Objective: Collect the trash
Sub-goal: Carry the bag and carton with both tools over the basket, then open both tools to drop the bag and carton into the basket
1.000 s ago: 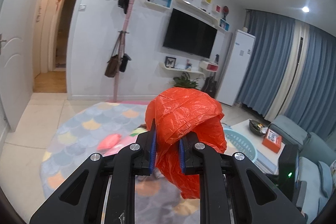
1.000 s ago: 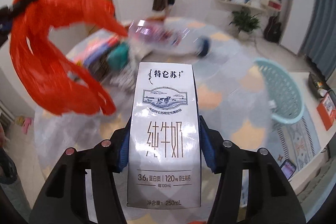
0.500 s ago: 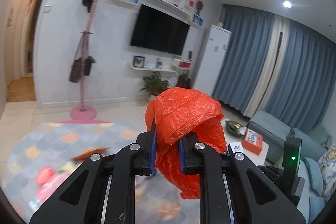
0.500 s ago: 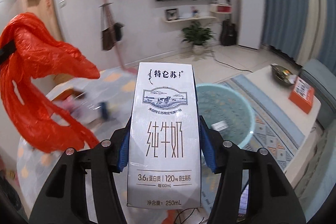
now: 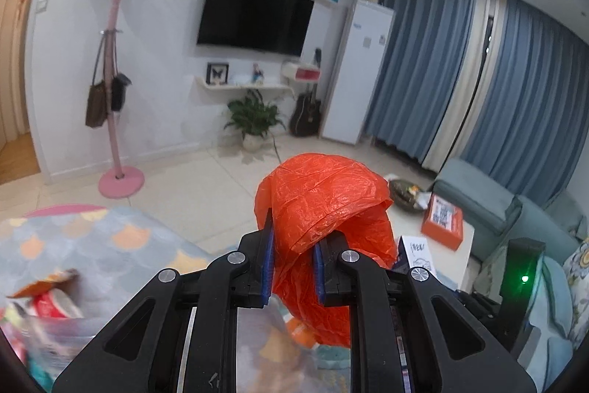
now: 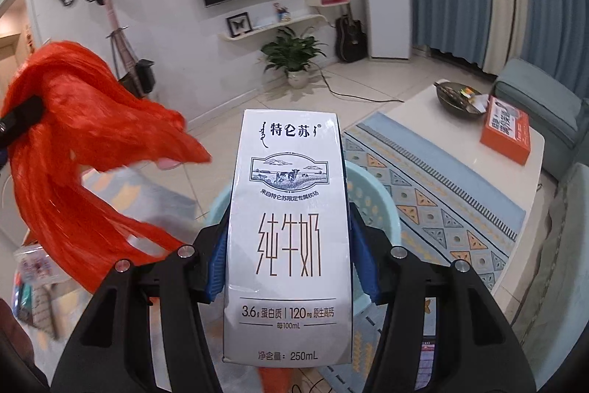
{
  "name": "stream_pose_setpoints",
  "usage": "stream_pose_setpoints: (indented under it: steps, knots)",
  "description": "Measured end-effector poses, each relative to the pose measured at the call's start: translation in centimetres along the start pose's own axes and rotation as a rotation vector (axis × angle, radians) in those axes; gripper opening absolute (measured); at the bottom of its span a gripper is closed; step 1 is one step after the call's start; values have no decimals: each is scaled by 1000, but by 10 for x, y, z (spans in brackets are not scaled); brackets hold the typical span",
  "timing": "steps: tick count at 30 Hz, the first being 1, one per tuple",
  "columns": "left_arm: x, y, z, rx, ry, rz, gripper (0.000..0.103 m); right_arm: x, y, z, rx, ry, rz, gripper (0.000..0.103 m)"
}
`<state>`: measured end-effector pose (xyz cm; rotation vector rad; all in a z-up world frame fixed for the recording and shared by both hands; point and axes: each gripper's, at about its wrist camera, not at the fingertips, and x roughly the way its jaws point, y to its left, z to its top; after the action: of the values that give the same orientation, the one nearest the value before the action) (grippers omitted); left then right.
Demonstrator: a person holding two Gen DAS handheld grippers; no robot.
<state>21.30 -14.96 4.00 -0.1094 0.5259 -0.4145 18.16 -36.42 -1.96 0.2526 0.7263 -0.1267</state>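
My left gripper is shut on an orange plastic bag, which bunches up above the jaws and hangs below them. The bag also shows in the right wrist view, hanging in the air at the left. My right gripper is shut on a white milk carton, held upright by its sides. A light blue basket stands on the floor right behind the carton, mostly hidden by it. Loose trash lies on the scale-pattern rug at the lower left.
A white coffee table holds an orange box and a dark bowl. A blue-grey sofa stands at the right. A pink coat stand, a potted plant and a TV line the far wall.
Both views have swung right, away from the scale-pattern rug and trash toward the coffee table and sofa. The blue basket now sits right behind the carton. Both grips are unchanged.
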Motion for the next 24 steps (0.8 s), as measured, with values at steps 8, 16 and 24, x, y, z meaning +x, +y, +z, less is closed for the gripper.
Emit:
stream_pose_setpoints:
  steps: [8, 16, 24]
  knots:
    - [74, -11, -26, 5, 143, 37, 15, 47, -27, -7, 41, 54, -49, 54]
    - [95, -11, -39, 29, 220, 57, 30, 75, -40, -11, 81, 112, -45, 55]
    - [73, -6, -34, 17, 208, 21, 74, 69, -37, -8, 85, 107, -46, 59]
